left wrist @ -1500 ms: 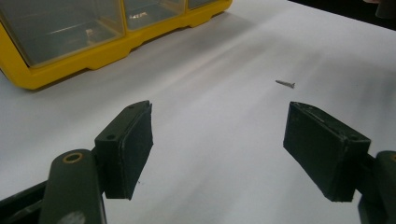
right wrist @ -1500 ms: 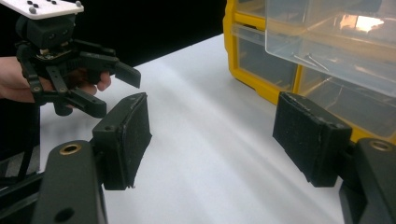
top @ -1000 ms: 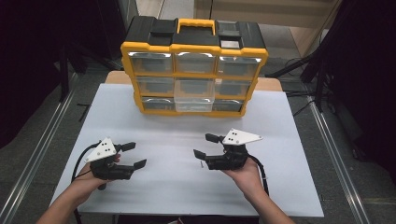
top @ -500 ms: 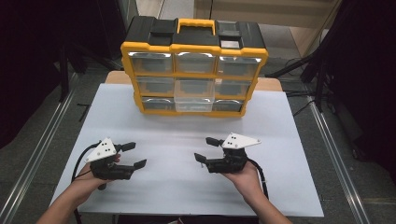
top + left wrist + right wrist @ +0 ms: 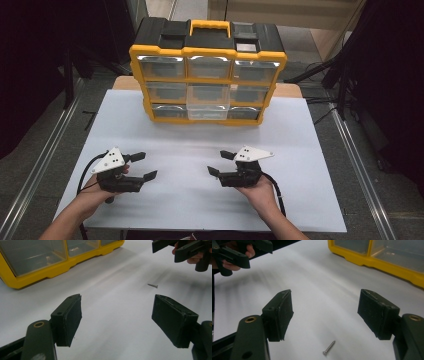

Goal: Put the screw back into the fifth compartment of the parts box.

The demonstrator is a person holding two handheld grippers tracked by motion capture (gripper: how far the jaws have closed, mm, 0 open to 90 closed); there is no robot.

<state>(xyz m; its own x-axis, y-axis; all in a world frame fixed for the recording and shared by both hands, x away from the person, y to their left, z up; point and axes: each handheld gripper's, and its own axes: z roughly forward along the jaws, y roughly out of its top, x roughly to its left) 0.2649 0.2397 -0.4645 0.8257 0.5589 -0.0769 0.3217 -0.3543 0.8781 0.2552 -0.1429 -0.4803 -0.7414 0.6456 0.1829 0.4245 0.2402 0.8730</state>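
One small screw [image 5: 329, 348] lies flat on the white table [image 5: 300, 150], in the open stretch between the two grippers and toward the near edge, touching neither; in the right gripper view it sits just below and between that gripper's jaws, head nearest the camera, and in the left gripper view it [image 5: 152, 285] lies farther off, beyond the jaws. In the high view it is too small to make out. Left gripper [image 5: 141, 166]: held in the person's left hand [image 5: 95, 192] near the table's near left corner, jaws spread wide, nothing between them. Right gripper [image 5: 220, 163]: held in the right hand [image 5: 260, 190] toward the near right, jaws likewise spread and empty, the pads [image 5: 280, 315] worn at the edges. One yellow and black drawer cabinet [image 5: 207, 75] stands at the far edge, centred, three rows of three clear drawers, black lid with a yellow carry handle. The left gripper view shows a small item inside one drawer [image 5: 47, 258], too blurred to name; the high view does not resolve it. Each gripper view catches the other gripper in an upper corner. No brand, label or writing can be read on any item.
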